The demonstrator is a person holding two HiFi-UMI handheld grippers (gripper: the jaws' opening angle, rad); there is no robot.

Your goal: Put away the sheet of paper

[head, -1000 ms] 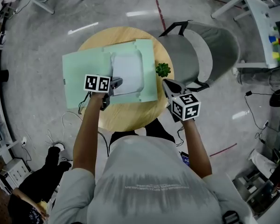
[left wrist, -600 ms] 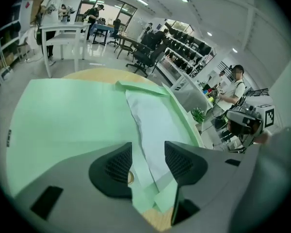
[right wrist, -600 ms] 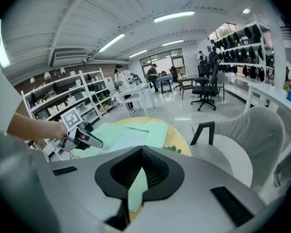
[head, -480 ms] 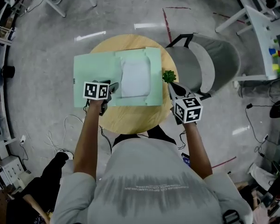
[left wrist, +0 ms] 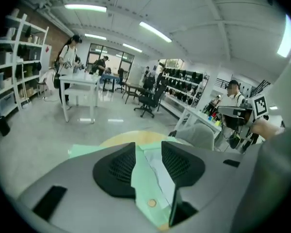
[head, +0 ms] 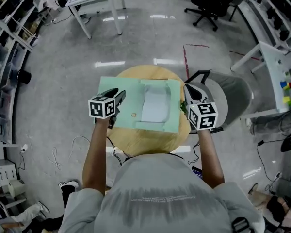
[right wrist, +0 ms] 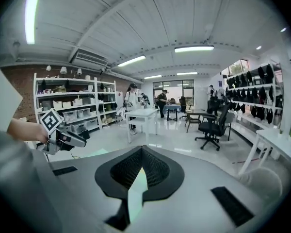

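Sheet of paper (head: 154,106) lies flat in the right half of the open green folder (head: 121,101), which is spread across the round wooden table (head: 145,141). Green borders frame the sheet, so it looks already seated in there.

Both grippers hang above the table, touching nothing. The left gripper (head: 120,94) is over the folder's left half. Its jaws stand apart, having just been closing a little, with nothing between them; only folder and paper show through the gap. The right gripper (head: 188,88) is off the folder's right edge, jaws together at the tips and empty.

How will it handle? My read: the paper is feather-light, thin and floppy, easy to crease, and hard to pinch while it lies flush. Best bet is a free corner or edge. The folder looks stiffer, so its left flap's outer edge is the sensible place to grip for closing it over the sheet.
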